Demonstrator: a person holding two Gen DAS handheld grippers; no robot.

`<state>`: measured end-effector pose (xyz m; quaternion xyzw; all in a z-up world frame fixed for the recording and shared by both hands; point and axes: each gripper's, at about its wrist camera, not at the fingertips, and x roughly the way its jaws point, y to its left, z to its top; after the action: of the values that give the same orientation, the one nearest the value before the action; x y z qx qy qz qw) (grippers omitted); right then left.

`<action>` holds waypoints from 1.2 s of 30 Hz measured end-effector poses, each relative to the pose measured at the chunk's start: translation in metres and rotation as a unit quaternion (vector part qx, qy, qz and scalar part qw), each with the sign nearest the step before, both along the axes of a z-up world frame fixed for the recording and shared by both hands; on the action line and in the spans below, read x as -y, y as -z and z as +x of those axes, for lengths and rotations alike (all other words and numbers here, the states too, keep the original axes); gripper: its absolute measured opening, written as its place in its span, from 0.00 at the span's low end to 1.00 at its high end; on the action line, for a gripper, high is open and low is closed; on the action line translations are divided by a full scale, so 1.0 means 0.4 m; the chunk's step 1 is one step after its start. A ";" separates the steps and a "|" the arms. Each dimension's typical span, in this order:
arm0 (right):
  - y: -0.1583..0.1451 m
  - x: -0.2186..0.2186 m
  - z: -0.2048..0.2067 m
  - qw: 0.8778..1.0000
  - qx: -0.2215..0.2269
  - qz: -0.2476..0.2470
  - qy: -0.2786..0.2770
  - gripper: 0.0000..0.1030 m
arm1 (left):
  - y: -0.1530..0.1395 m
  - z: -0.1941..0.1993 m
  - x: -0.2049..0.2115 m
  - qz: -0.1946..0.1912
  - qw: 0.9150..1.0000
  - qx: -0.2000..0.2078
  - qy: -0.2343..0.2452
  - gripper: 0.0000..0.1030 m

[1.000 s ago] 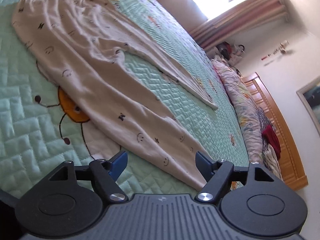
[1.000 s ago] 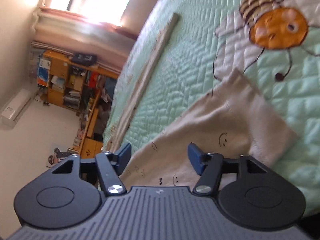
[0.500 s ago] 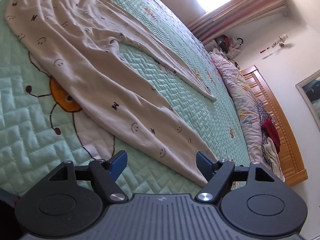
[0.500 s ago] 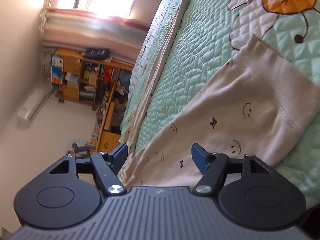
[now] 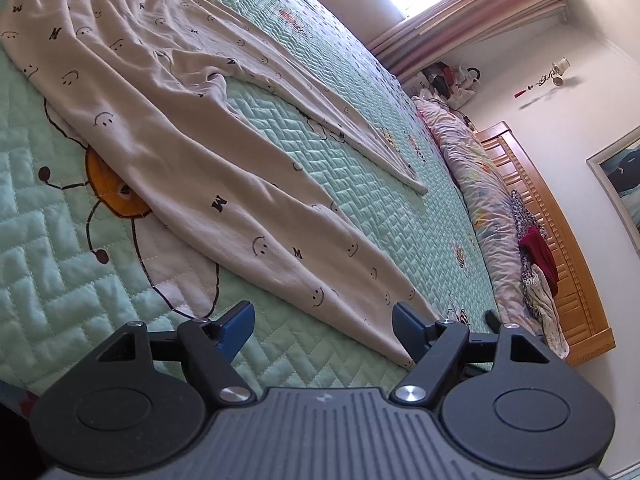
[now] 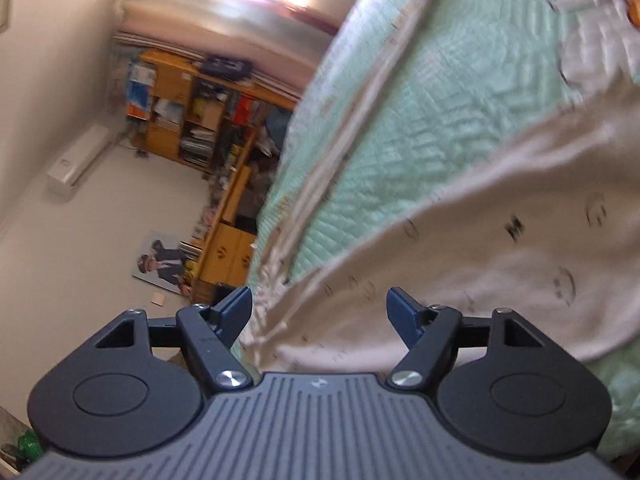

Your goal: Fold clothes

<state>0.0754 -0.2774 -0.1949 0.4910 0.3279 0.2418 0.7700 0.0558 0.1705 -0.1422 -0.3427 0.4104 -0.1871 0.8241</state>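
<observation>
Right gripper [image 6: 320, 312] has travelled along the cream smiley-print cotton trousers [image 5: 192, 140]; its jaws have just been opening, apart above the cloth, clamping nothing. Left gripper [image 5: 324, 322] stands wide at a trouser-leg hem near the edge of the mint-green quilted bedspread [image 5: 60, 280], holding nothing.

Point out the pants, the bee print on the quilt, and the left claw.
pants [image 5: 192, 148]: left wrist view, on the upper part of the near leg.
bee print [image 5: 116, 196]: left wrist view, on its orange patch beside the pants.
left claw [image 5: 324, 326]: left wrist view, midway between its open blue tips.
</observation>
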 end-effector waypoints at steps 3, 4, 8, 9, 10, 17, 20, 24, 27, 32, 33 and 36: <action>0.020 0.018 -0.010 1.000 -0.013 0.004 0.007 0.73 | -0.001 -0.001 -0.008 -0.001 1.000 0.001 -0.003 0.76; 0.027 0.024 -0.014 1.000 -0.017 0.005 0.009 0.73 | 0.000 -0.001 -0.009 -0.001 1.000 0.000 -0.004 0.76; -0.014 0.034 -0.020 1.000 0.007 0.006 0.011 0.73 | 0.005 0.003 -0.007 -0.001 1.000 -0.004 -0.005 0.76; -0.027 0.030 -0.014 1.000 0.014 0.001 0.007 0.73 | 0.006 0.004 -0.004 -0.001 1.000 -0.004 -0.003 0.76; -0.039 0.026 -0.009 1.000 0.020 -0.004 0.002 0.73 | 0.008 0.005 0.000 -0.001 1.000 -0.005 -0.001 0.76; -0.031 -0.034 0.038 0.999 0.001 -0.048 -0.021 0.74 | -0.002 0.003 0.001 0.005 1.000 0.004 0.004 0.76; 0.014 -0.010 0.025 0.998 -0.027 -0.052 -0.003 0.72 | -0.003 0.003 -0.013 0.005 1.000 0.007 -0.003 0.76; 0.032 0.029 0.000 0.999 -0.026 -0.022 0.014 0.72 | 0.007 0.004 -0.025 0.000 1.000 0.002 -0.011 0.76; 0.033 0.032 -0.003 0.999 -0.028 -0.025 0.020 0.72 | 0.014 0.005 -0.021 -0.002 1.000 -0.001 -0.006 0.77; 0.029 0.013 -0.003 0.998 -0.025 -0.051 0.017 0.72 | 0.015 0.003 -0.020 -0.001 1.000 0.000 -0.004 0.77; 0.028 0.010 -0.002 0.998 -0.024 -0.055 0.017 0.72 | 0.015 0.004 -0.022 -0.003 1.000 -0.001 -0.007 0.77; 0.034 0.020 -0.001 0.998 -0.028 -0.044 0.019 0.72 | 0.013 0.003 -0.025 -0.002 1.000 0.001 -0.010 0.77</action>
<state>0.0751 -0.2852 -0.2087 0.4696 0.3502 0.1987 0.7857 0.0569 0.1807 -0.1475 -0.3486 0.4058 -0.1797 0.8256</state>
